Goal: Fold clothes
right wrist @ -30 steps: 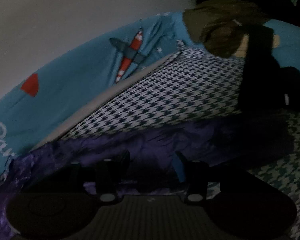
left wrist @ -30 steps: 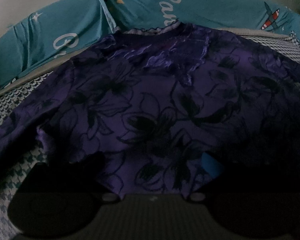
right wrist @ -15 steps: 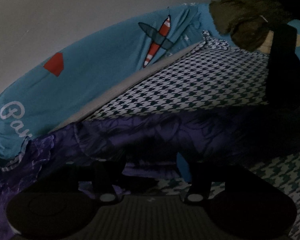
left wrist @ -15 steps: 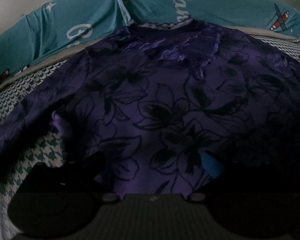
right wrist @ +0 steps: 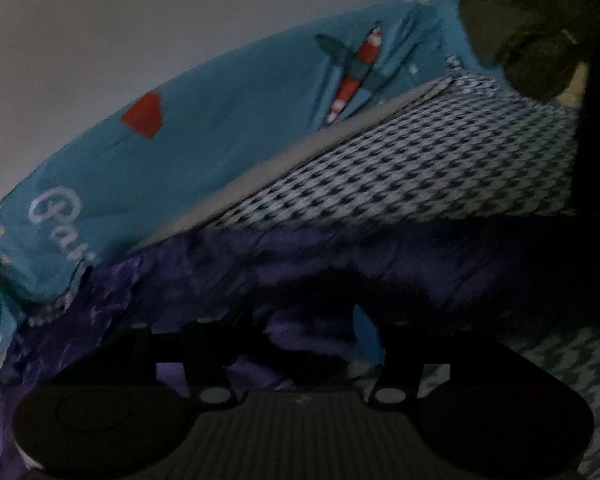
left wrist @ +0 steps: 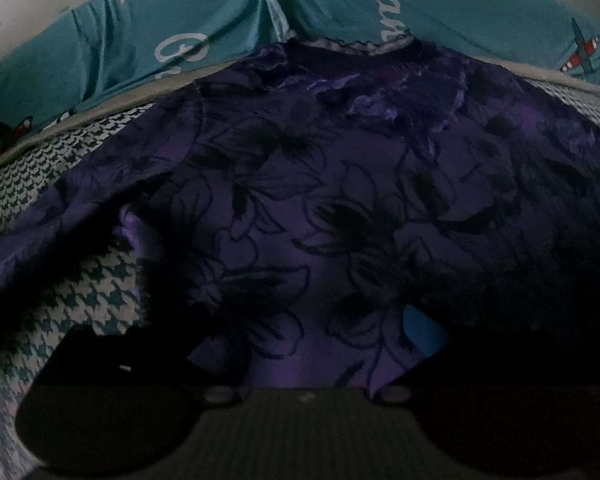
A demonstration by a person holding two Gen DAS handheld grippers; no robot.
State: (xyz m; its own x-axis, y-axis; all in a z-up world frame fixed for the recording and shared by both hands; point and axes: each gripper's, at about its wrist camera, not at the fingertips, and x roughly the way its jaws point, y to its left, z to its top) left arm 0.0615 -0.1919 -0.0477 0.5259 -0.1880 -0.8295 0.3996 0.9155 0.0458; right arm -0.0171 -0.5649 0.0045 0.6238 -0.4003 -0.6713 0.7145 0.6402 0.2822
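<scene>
Dimly, right claw (right wrist: 296, 340) apart over purple garment (left wrist: 340, 208), left claw unclear, pillowcase (left wrist: 440, 8) lettering partly hidden.

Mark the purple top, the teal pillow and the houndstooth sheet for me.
purple top (left wrist: 332, 216), left wrist view, flower-print front.
teal pillow (right wrist: 228, 136), right wrist view, plain side face.
houndstooth sheet (right wrist: 440, 168), right wrist view, bare patch.

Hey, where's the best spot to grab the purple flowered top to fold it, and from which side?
Probably the sleeve of the purple flowered top that trails toward the left of the left wrist view. It lies thin and loose over the houndstooth sheet, so come in from that outer side, low, and pinch its edge.
</scene>
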